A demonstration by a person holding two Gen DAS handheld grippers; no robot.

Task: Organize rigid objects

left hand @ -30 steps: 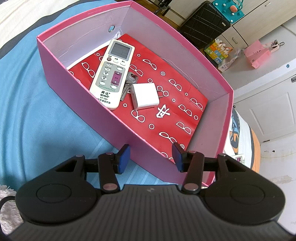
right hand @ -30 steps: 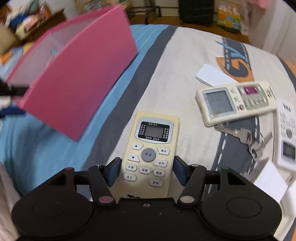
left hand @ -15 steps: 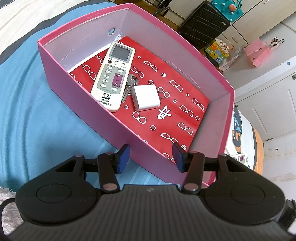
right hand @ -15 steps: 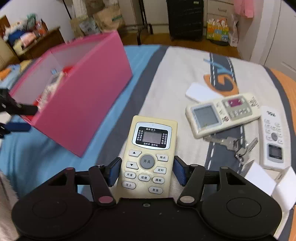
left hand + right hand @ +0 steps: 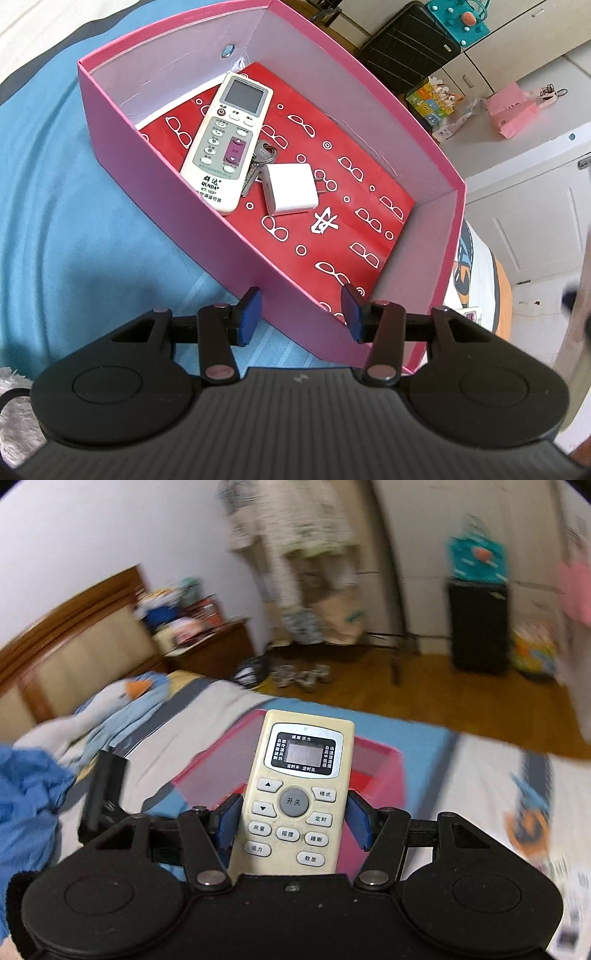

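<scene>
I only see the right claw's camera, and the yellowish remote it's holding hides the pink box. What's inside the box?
Observer: A white remote control with a grey screen lies on the red patterned paper lining of the pink cardboard box.
Child: Anything else in there?
Observer: A white square plug charger sits beside that remote, with silver keys partly tucked under the remote's edge.
Child: What's the left claw doing?
Observer: The left claw is open, its two blue pads either side of the box's near wall, gripping nothing.
Child: Is there room for my remote?
Observer: Probably; the lining near the left claw is bare.
</scene>
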